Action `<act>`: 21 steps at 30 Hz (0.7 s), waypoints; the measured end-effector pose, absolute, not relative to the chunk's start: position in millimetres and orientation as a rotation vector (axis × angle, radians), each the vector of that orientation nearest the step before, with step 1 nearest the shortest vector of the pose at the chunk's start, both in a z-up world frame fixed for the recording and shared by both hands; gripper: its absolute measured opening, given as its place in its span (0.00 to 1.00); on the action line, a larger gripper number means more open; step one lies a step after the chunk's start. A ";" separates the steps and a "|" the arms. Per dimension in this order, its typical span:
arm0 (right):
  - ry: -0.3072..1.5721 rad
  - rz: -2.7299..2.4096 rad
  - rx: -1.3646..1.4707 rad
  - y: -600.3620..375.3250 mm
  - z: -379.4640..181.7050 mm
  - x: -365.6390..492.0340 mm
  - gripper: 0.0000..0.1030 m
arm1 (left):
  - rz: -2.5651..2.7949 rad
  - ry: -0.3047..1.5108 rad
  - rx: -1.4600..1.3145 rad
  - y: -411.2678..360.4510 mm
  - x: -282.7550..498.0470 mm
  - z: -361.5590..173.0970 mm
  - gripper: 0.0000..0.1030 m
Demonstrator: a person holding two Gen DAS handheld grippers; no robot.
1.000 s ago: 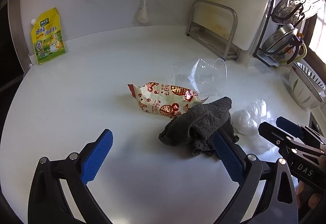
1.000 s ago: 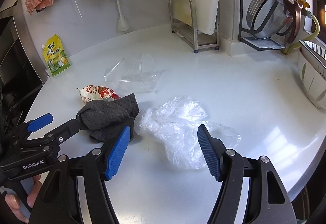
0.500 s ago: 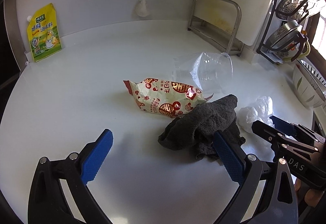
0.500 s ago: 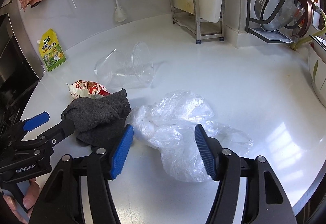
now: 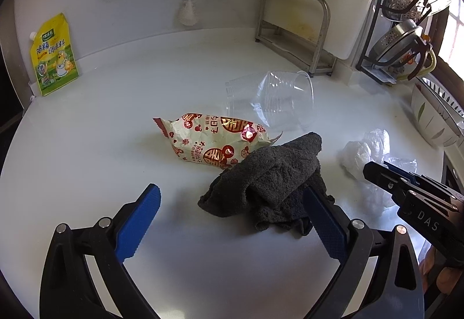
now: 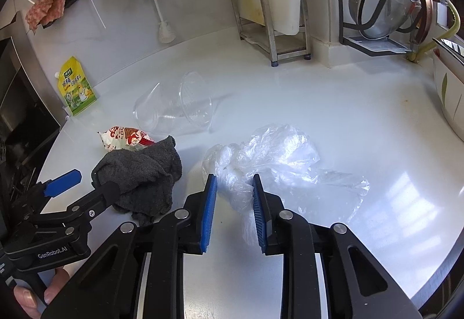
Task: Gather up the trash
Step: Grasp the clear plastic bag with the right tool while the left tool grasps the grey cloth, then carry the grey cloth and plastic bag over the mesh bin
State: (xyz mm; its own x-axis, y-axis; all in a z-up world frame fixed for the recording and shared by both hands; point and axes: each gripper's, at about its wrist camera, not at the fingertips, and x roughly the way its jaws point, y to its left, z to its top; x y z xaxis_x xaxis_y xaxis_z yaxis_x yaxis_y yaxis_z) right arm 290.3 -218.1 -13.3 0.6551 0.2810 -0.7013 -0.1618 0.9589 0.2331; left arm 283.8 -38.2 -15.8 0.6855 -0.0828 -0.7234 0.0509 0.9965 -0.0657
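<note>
The plastic bag (image 6: 278,162) lies crumpled on the white surface (image 6: 362,115), its near end between the jaws of the right gripper (image 6: 234,203), which stand narrowed on either side of it; whether they pinch it cannot be told. Just left of the bag lies a grey cloth (image 6: 142,176), partly over a snack wrapper (image 5: 214,142). Behind them a clear cup (image 5: 278,104) lies on its side. The left gripper (image 5: 232,220) hangs with jaws wide apart, its right finger at the cloth's edge. A yellow pouch (image 5: 53,55) leans on the wall.
</note>
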 end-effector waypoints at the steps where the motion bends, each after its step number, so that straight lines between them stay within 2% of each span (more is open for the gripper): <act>1: 0.817 0.252 0.162 -220.2 -13.1 289.7 0.23 | -0.073 0.812 -0.032 -40.9 285.1 -16.4 0.93; 2: 0.815 0.254 0.169 -222.0 -13.0 289.1 0.23 | -0.066 0.813 -0.020 -44.1 286.6 -17.1 0.90; 6: 0.814 0.252 0.186 -226.7 -13.4 288.2 0.23 | -0.083 0.822 -0.003 -52.6 287.9 -19.8 0.58; 9: 0.809 0.250 0.195 -229.7 -12.8 286.8 0.23 | -0.105 0.816 -0.002 -56.4 283.4 -19.2 0.41; 11: 0.805 0.250 0.200 -231.2 -11.8 286.2 0.23 | -0.117 0.818 -0.002 -58.2 279.9 -19.8 0.32; 15: 0.793 0.247 0.203 -231.9 -9.2 282.4 0.23 | -0.115 0.810 -0.003 -55.5 273.0 -18.1 0.24; 21: 0.766 0.240 0.192 -230.6 -3.5 270.1 0.23 | -0.092 0.793 -0.027 -39.6 258.6 -7.0 0.22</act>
